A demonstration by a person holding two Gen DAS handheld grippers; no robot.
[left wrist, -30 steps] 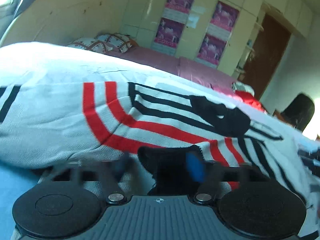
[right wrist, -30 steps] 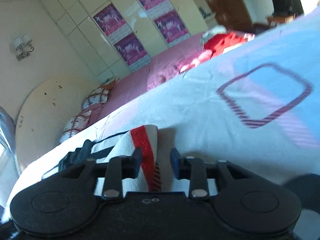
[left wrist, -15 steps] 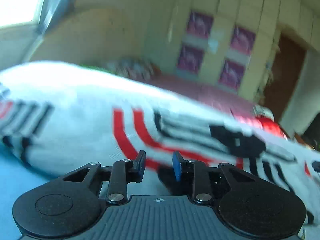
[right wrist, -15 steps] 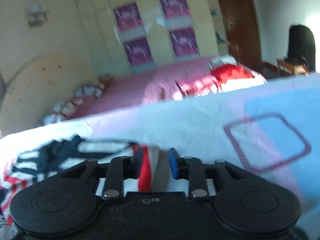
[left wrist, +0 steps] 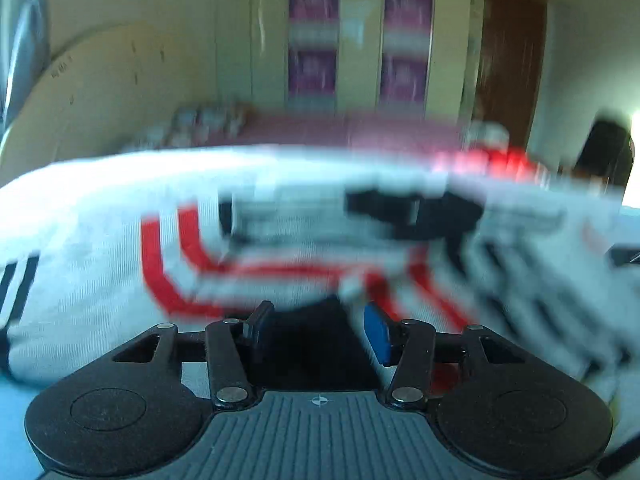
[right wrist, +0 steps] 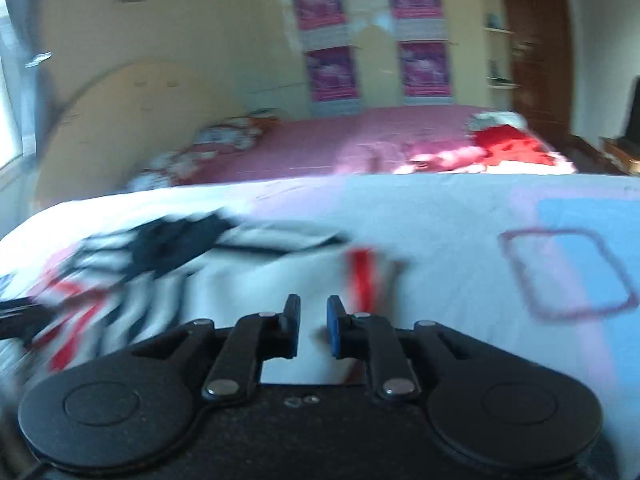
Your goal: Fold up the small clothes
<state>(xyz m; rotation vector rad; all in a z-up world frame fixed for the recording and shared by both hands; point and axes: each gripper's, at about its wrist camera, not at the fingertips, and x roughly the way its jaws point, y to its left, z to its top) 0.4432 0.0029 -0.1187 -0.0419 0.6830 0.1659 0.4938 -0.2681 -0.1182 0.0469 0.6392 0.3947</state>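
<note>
**Striped garment spread on the bed, both tongs parted**

The left gripper has its jaws wide apart, with a dark part of the striped garment lying between and beneath them; nothing is pinched. The garment, white with red and black bands, fills the left wrist view from nine o'clock across to three o'clock, heaped on the bedsheet. Motion blur smears most of its pattern, so the folds are hard to read.

The right gripper shows a narrow gap between its pads and grips nothing. White cloth lies directly below that gap. In this view the striped garment sprawls from nine o'clock toward the centre, its red-banded edge ending just beyond the fingertips at about one o'clock. The pale bedsheet runs on toward three o'clock, printed with a purple square outline.

At twelve o'clock a pink bed stands against a wardrobe bearing purple posters.
</note>
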